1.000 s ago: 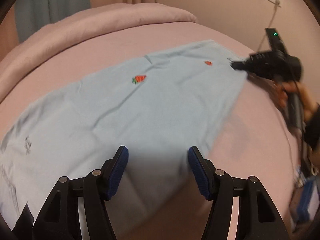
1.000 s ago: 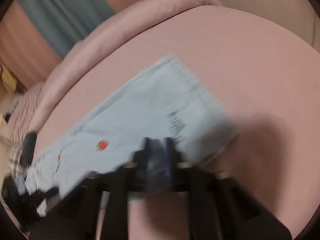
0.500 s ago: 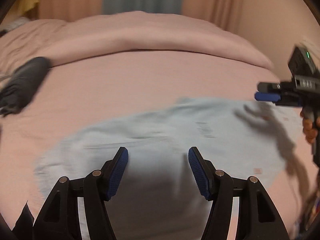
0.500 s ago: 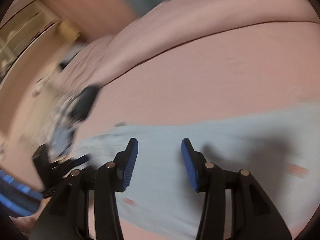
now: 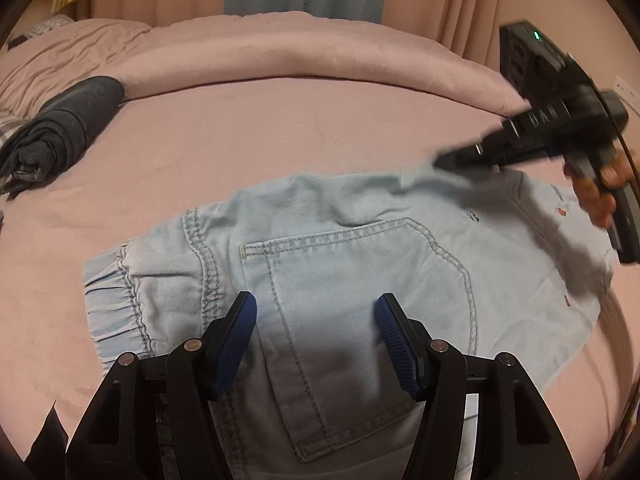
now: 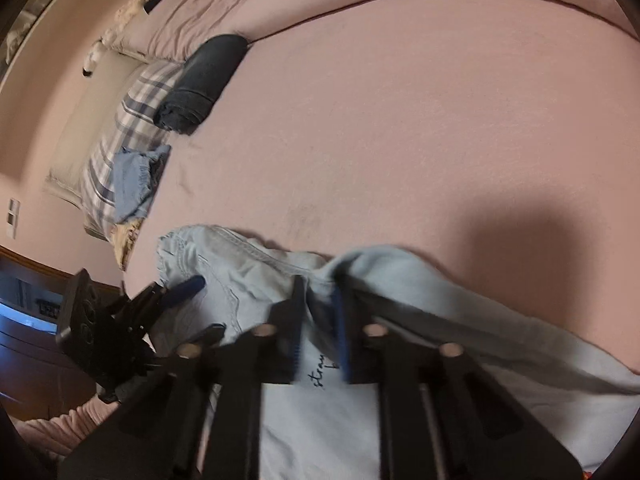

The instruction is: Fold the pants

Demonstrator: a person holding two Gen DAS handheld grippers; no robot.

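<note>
Left wrist view: I read this as the middle of a fold. My left tongs (image 5: pixel 316 340) stand about half open at the bottom centre with nothing between them, poised above the back pocket (image 5: pixel 360 300) of the pants (image 5: pixel 328 248). The pants lie across the middle of the frame on the pink bed (image 5: pixel 280 128), elastic waistband at centre left, pale blue denim with heavy stitching. At the upper right my right tongs (image 5: pixel 436 162) pinch a lifted edge of the fabric; their jaws have just been closing, with cloth between them. A dark rolled garment (image 5: pixel 64 128) sits at the upper left.

Right wrist view: blurred, but the right tongs (image 6: pixel 318 332) at bottom centre look nearly shut on a raised ridge of the pants (image 6: pixel 400 272), which drape across the lower frame. The left tongs (image 6: pixel 188 286) show at lower left, apart from the cloth.

Next, I judge, the held edge needs carrying over and laying flat, while the left tongs steady the pants near the pocket so they do not drag.
</note>
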